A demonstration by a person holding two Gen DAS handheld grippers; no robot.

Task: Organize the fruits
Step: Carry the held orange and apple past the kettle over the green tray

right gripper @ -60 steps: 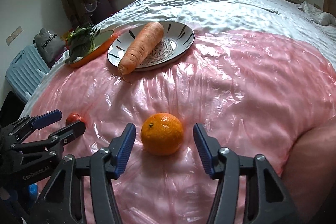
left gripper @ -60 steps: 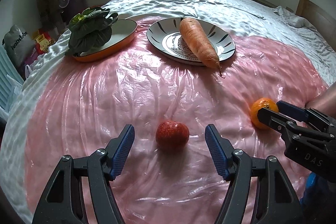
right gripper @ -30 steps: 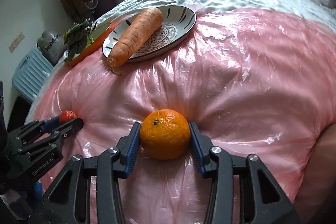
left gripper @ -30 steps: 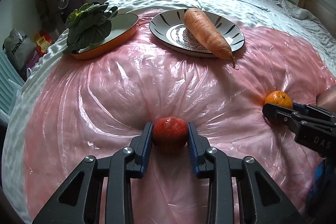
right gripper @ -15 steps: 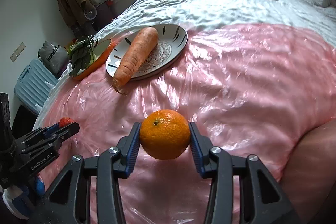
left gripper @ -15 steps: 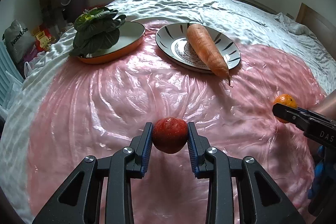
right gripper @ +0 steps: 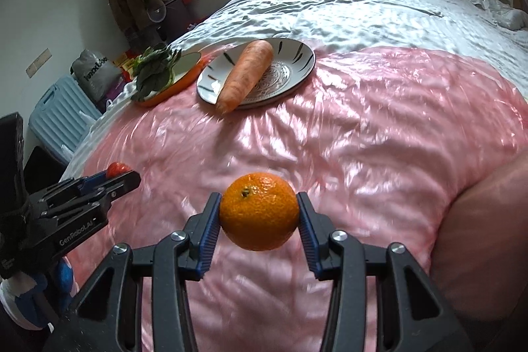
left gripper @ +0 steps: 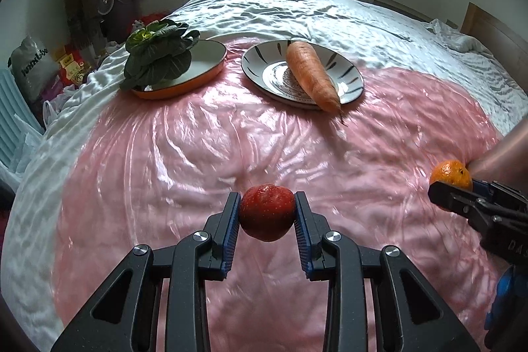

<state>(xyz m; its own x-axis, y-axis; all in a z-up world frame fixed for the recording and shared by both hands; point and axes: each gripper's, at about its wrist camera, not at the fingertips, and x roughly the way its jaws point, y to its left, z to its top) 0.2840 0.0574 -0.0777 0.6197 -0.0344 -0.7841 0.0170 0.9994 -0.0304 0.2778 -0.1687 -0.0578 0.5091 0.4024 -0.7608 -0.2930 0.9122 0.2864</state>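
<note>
My left gripper (left gripper: 266, 215) is shut on a red apple (left gripper: 267, 211), held clear above the pink plastic sheet (left gripper: 184, 160). My right gripper (right gripper: 259, 213) is shut on an orange (right gripper: 259, 210), also lifted off the sheet. In the left wrist view the orange (left gripper: 450, 175) shows at the right edge, with the right gripper's fingers (left gripper: 462, 207) around it. In the right wrist view the apple (right gripper: 118, 169) peeks out at the left between the left gripper's fingers (right gripper: 109, 183).
At the far side, a striped white plate (left gripper: 349, 78) holds a large carrot (left gripper: 310, 75). To its left an orange-rimmed dish (left gripper: 201, 71) carries a leafy green vegetable (left gripper: 158, 58). White bedding (left gripper: 330, 18) lies beyond; a blue suitcase (right gripper: 56, 117) stands beside the bed.
Both grippers closed on their fruits on the sheet and have since lifted them up; the sheet's dents under the apple and orange have flattened out.
</note>
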